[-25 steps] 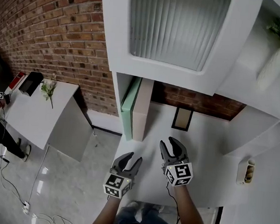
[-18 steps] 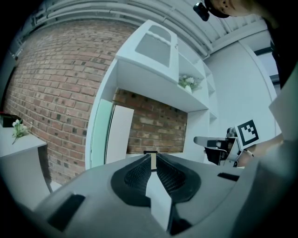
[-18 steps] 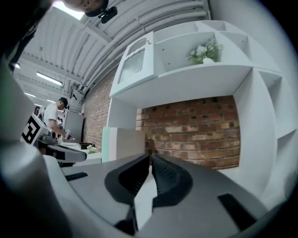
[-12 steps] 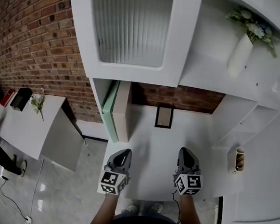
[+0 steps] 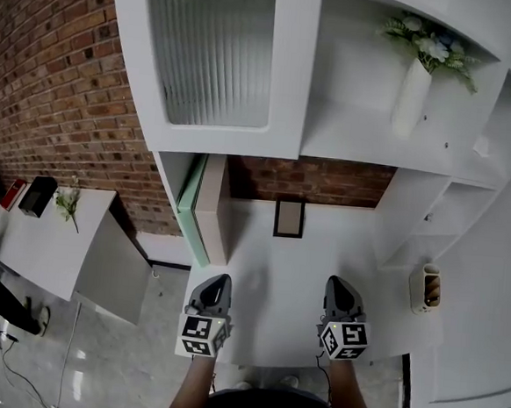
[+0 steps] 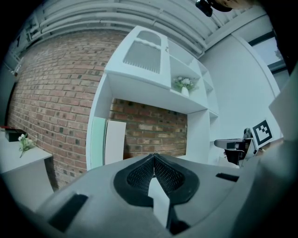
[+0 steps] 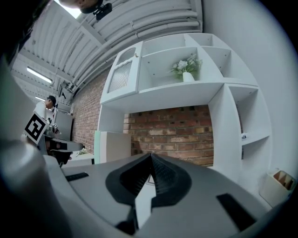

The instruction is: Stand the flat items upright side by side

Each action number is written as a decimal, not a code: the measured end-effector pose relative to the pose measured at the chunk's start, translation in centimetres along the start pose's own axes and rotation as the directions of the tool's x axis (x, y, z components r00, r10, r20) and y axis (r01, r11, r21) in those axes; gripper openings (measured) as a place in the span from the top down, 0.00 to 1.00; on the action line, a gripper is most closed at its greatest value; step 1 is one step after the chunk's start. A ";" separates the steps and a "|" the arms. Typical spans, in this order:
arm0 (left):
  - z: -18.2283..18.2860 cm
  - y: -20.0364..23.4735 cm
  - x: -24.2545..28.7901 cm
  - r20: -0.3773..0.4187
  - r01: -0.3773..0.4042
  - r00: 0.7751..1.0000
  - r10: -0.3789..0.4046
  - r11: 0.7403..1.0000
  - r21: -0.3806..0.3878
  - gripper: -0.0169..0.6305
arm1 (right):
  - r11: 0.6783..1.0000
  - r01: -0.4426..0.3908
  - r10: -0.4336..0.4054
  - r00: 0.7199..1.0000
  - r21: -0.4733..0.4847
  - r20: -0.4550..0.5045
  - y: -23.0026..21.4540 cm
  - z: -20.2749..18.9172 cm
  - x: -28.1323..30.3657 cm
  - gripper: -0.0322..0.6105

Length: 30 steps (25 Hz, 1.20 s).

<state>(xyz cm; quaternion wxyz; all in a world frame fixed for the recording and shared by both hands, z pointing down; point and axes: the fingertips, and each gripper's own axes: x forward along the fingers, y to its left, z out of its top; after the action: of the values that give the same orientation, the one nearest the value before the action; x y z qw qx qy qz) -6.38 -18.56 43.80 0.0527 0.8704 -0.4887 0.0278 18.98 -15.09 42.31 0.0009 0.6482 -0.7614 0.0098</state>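
Note:
Two flat items stand upright side by side against the left wall of the white shelf unit's lower bay: a pale green one (image 5: pixel 189 204) and a beige one (image 5: pixel 209 206), also seen as the green item (image 6: pixel 97 142) and the beige item (image 6: pixel 114 141) in the left gripper view. A small dark picture frame (image 5: pixel 289 218) leans at the brick back. My left gripper (image 5: pixel 215 285) is shut and empty over the front of the white desk (image 5: pixel 271 279). My right gripper (image 5: pixel 340 292) is shut and empty too, level with it to the right.
A white vase with flowers (image 5: pixel 411 95) stands on the upper shelf. A ribbed cabinet door (image 5: pixel 216 57) hangs at the upper left. A small holder (image 5: pixel 427 289) sits on the right side surface. A low white table (image 5: pixel 46 229) with a plant stands at the left by the brick wall.
Both grippers went from open to shut with nothing in them. They drew apart and back toward the desk's front edge, and the head view tilted up over the shelf.

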 end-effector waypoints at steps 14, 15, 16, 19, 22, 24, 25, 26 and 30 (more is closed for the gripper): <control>-0.7 -1.3 0.9 -0.029 0.007 1.000 -0.007 1.000 -0.007 0.96 | 0.998 -0.069 0.069 0.997 0.008 -0.027 0.8 -0.5 -0.1 0.95; -0.7 -1.3 0.9 -0.031 0.004 1.000 -0.004 1.000 -0.009 0.96 | 0.997 -0.070 0.071 0.997 0.009 -0.027 0.7 -0.5 -0.2 0.96; -0.8 -1.4 1.0 -0.034 0.003 0.999 -0.004 1.000 -0.010 0.96 | 0.997 -0.071 0.072 0.997 0.009 -0.028 0.7 -0.6 -0.2 0.95; -1.1 -1.5 1.0 -0.038 0.007 0.999 -0.007 1.000 -0.014 0.96 | 0.997 -0.074 0.074 0.997 0.011 -0.030 0.8 -0.6 -0.3 0.95; -1.3 -1.7 1.0 -0.039 0.015 0.999 -0.016 1.000 -0.014 0.96 | 0.997 -0.075 0.075 0.997 0.010 -0.034 0.9 -0.8 -0.5 0.96; -1.4 -1.8 0.9 -0.043 0.016 0.999 -0.017 1.000 -0.015 0.96 | 0.997 -0.074 0.074 0.997 0.010 -0.035 0.9 -0.8 -0.6 0.95; -1.4 -1.8 0.9 -0.045 0.016 0.999 -0.016 1.000 -0.015 0.96 | 0.997 -0.073 0.073 0.997 0.011 -0.035 0.9 -0.8 -0.7 0.95; -1.5 -1.8 0.9 -0.047 0.015 0.999 -0.016 1.000 -0.015 0.96 | 0.997 -0.073 0.073 0.997 0.012 -0.034 0.9 -0.8 -0.7 0.96; -1.3 -1.8 0.8 -0.045 0.018 0.999 -0.018 1.000 -0.011 0.96 | 0.997 -0.073 0.074 0.997 0.016 -0.034 1.0 -0.8 -0.8 0.95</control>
<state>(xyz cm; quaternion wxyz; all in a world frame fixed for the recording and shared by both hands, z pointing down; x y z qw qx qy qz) -4.47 -18.15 45.10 0.0684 0.8737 -0.4796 0.0445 18.15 -14.18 43.09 0.0088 0.6195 -0.7845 0.0268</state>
